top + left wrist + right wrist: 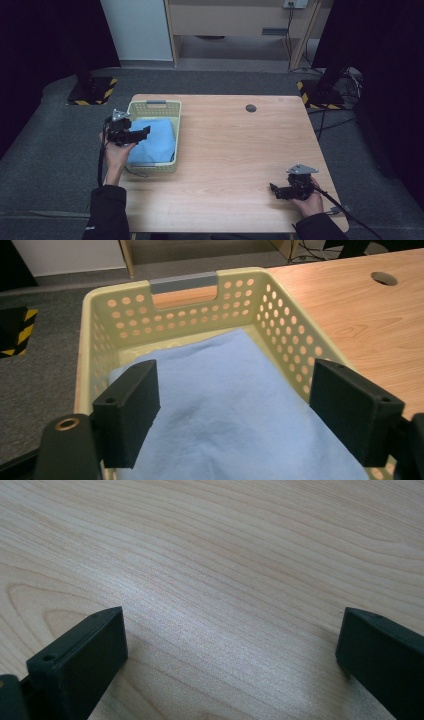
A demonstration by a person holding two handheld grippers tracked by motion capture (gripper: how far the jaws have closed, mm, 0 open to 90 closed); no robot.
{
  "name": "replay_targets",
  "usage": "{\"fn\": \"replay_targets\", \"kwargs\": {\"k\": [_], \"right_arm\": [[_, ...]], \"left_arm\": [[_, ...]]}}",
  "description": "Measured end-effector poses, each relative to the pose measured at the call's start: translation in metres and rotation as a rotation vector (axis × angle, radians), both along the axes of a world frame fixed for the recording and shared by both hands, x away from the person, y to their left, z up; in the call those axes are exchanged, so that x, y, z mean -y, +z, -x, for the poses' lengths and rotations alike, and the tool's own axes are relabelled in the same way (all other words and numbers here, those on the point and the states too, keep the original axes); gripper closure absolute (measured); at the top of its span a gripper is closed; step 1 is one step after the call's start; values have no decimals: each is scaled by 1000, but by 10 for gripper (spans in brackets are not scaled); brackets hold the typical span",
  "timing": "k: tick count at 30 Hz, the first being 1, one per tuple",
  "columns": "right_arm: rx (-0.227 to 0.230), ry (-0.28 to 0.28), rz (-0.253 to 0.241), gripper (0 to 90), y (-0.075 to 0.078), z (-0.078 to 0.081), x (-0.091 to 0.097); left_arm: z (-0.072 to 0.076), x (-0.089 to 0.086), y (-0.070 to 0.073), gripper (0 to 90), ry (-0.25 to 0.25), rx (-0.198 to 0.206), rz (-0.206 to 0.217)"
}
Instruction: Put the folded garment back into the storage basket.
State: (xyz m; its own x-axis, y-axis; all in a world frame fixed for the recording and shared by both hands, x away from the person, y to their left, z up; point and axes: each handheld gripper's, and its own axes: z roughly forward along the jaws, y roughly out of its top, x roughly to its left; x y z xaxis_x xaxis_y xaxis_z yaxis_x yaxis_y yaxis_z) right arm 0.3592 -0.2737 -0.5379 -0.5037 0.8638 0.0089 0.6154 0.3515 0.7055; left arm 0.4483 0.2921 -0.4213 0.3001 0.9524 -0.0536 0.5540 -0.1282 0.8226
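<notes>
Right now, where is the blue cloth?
In the high view the blue cloth lies inside the pale yellow basket at the table's left side, just under the left tool, whose open jaws hold nothing.

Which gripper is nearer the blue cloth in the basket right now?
Left. The left gripper hangs over the blue cloth, jaws open; the right gripper sits far across the table.

The left gripper (pixel 145 132) hung raised near the table's left edge, jaws spread with nothing pinched, while the right gripper (pixel 273 189) sat low near the front right corner, jaws wide apart.
</notes>
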Motion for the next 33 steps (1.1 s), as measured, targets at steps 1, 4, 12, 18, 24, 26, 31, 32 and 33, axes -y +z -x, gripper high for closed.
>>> {"fn": "replay_targets", "kwargs": {"k": [1, 4, 12, 18, 24, 26, 31, 32, 33], "right_arm": [[0, 0, 0, 2, 0, 0, 0], [0, 0, 0, 2, 0, 0, 0], [0, 0, 0, 2, 0, 0, 0], [0, 0, 0, 2, 0, 0, 0], [0, 0, 0, 2, 0, 0, 0], [0, 0, 0, 2, 0, 0, 0], [0, 0, 0, 2, 0, 0, 0], [0, 0, 0, 2, 0, 0, 0], [0, 0, 0, 2, 0, 0, 0]], "left_arm": [[0, 1, 0, 191, 0, 0, 2], [1, 4, 1, 168, 5, 4, 17], [1, 13, 0, 127, -4, 11, 10], [2, 19, 0, 114, -17, 19, 16], [4, 26, 2, 107, -38, 33, 44], [4, 30, 3, 107, -50, 33, 45], [6, 38, 5, 107, -74, 42, 43], [6, 40, 5, 107, -73, 47, 41], [7, 42, 5, 108, -72, 55, 34]]}}
